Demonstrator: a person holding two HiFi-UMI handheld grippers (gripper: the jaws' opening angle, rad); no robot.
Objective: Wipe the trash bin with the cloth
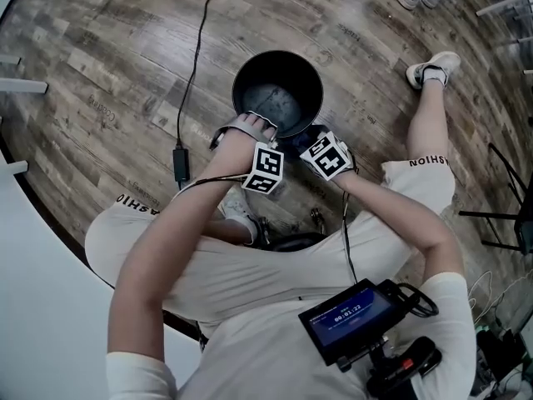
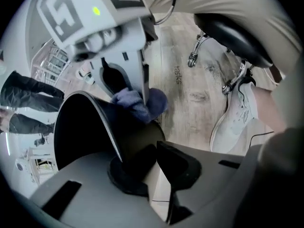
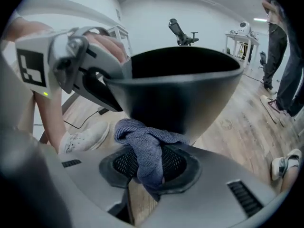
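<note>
A black round trash bin [image 1: 250,72] stands on the wood floor between the seated person's legs. My left gripper [image 1: 263,130] reaches over its near rim. In the left gripper view the bin's wall [image 2: 128,132] passes between the jaws of the left gripper [image 2: 147,167], and the pads clamp it. My right gripper [image 1: 306,138] is just to the right, low against the bin's outside. It is shut on a bunched blue-grey cloth [image 3: 147,151], which touches the bin's outer wall [image 3: 185,94] just below the flare. From the left gripper view the cloth [image 2: 142,103] shows behind the rim.
A black cable [image 1: 196,65] and its power brick [image 1: 180,163] lie on the floor left of the bin. The person's white shoes [image 1: 433,67] [image 2: 232,122] flank it. Stool casters [image 2: 194,56] are close behind. Another person [image 3: 280,56] stands at the right.
</note>
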